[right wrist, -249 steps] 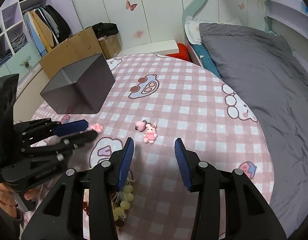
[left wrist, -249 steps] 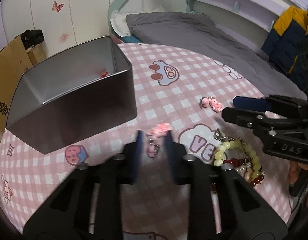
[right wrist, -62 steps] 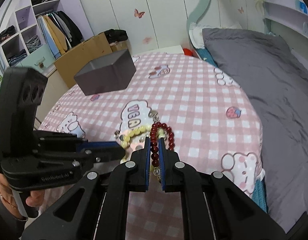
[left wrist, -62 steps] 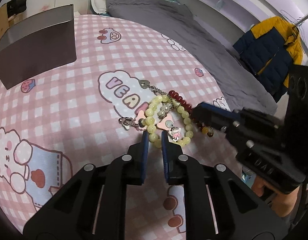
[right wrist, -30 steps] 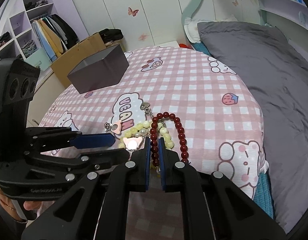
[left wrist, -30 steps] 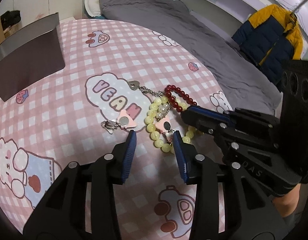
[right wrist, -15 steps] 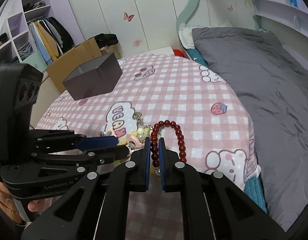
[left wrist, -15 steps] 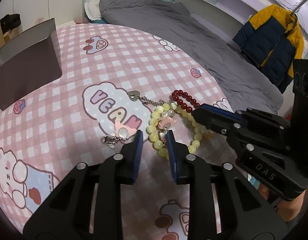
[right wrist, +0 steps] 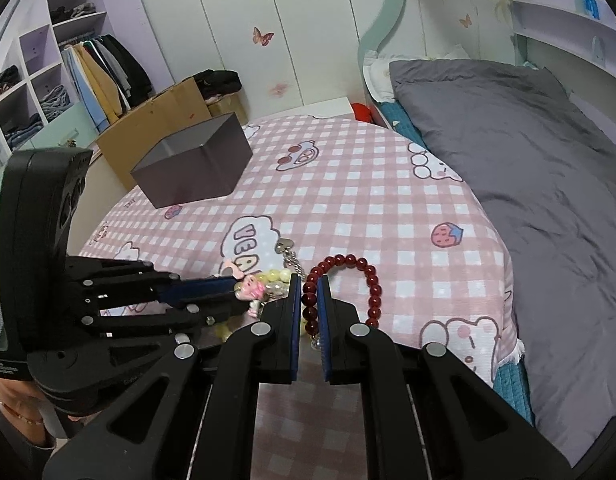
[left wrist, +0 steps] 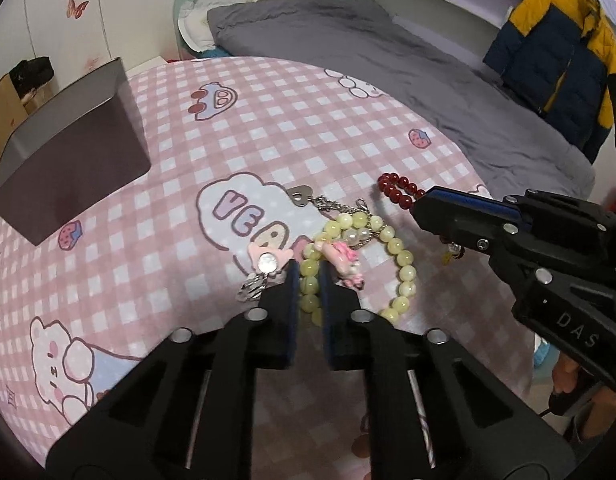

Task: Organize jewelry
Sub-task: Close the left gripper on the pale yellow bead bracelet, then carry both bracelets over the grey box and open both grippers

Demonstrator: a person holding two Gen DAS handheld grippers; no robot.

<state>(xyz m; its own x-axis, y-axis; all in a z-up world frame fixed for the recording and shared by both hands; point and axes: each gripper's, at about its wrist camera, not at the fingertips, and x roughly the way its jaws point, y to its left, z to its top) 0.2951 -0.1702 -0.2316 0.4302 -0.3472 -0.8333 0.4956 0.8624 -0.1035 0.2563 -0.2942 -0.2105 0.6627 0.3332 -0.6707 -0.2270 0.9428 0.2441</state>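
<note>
Left wrist view | left hand-held gripper [left wrist: 308,276] angled down, clamped on yellow bead bracelet [left wrist: 404,258] | right hand-held gripper [right wrist: 309,286] pinching red bead bracelet [right wrist: 372,280]

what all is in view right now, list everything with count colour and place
red bead bracelet: 1, dark red, near edge of the table, between the right gripper's pads
yellow bead bracelet: 1, pale yellow, left of the red one, between the left gripper's pads
pink charms: 2, pink, on the yellow beads
heart chain: 1, silver, by the cloud print
box: 1, dark grey, open, far left of table
tablecloth: 1, pink check
bed: 1, grey, right
left gripper: 1, black, shut
right gripper: 1, black, shut
</note>
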